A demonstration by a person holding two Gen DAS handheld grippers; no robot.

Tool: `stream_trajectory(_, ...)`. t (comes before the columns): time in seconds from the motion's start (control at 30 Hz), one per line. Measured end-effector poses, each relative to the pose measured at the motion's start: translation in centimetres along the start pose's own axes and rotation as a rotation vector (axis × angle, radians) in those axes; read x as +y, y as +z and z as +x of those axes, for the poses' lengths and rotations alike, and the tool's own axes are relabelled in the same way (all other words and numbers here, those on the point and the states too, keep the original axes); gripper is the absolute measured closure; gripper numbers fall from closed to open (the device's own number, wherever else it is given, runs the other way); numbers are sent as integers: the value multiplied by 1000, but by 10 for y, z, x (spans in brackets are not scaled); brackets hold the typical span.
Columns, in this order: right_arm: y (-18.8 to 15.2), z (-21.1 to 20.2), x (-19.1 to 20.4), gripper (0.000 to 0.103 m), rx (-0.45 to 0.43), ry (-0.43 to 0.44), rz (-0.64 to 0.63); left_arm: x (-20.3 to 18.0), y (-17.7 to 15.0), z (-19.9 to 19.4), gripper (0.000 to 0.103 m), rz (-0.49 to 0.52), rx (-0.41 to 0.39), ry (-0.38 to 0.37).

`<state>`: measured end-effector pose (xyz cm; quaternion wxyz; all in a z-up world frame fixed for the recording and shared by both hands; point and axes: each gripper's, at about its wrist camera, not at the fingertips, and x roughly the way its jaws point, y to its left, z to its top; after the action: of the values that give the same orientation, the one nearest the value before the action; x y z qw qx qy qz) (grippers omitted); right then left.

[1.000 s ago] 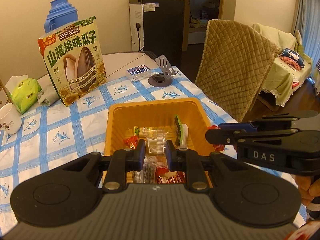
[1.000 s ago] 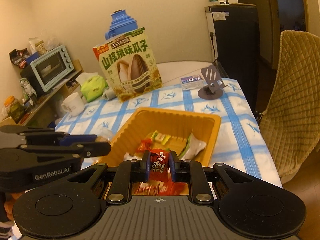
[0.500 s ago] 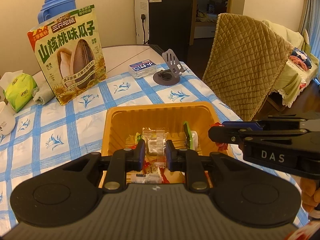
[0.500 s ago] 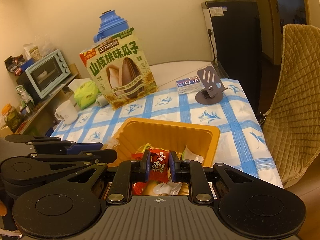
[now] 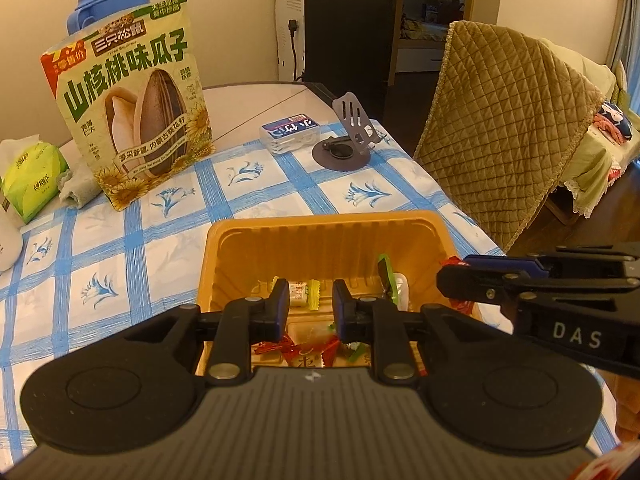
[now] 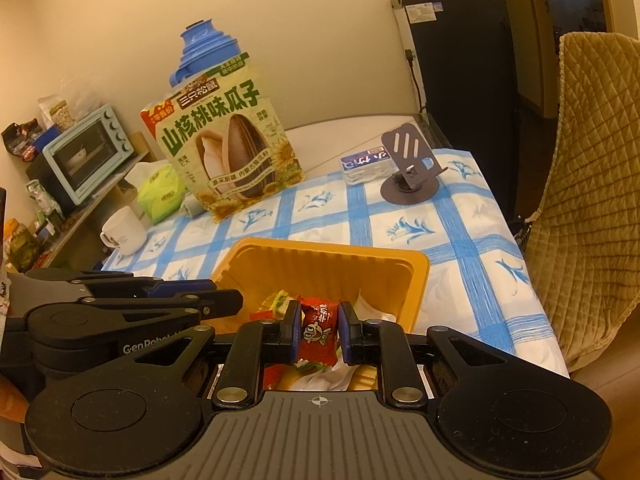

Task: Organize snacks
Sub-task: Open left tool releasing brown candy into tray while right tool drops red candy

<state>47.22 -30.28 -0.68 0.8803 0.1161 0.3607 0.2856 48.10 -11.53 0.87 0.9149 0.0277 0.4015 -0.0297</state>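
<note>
The red snack packet [image 6: 318,326] sits pinched between the fingers of the right hand-held gripper [image 6: 319,330], held just above the near end of the orange tray [image 6: 416,280]. Under it the tray already carries a loose heap of small wrapped snacks [image 5: 308,344], so this looks like the drop-off step: the packet is over the bin and only needs letting go. The next move calls for spreading those fingers while the packet is inside the rim, not over the edge. The left hand-held gripper [image 5: 310,304] hovers over the same tray, jaws parted with nothing between them, free for the next pick. Outward now: the tray rests on the blue-checked worktop [image 5: 120,248], with a big sunflower seed bag [image 5: 132,96] standing further back, a phone stand [image 5: 348,136] and a small clear box [image 5: 290,132] beside it.
</note>
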Motion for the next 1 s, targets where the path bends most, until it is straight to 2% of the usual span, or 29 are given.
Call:
stream_trajectory(0.57,2,18,0,83,28,26,-8,20,-19,-10,71,-84,40,5)
stream_trajectory(1.0,13,35,12,83,17,33,-43,26,-18,-26,65,-121,21,30)
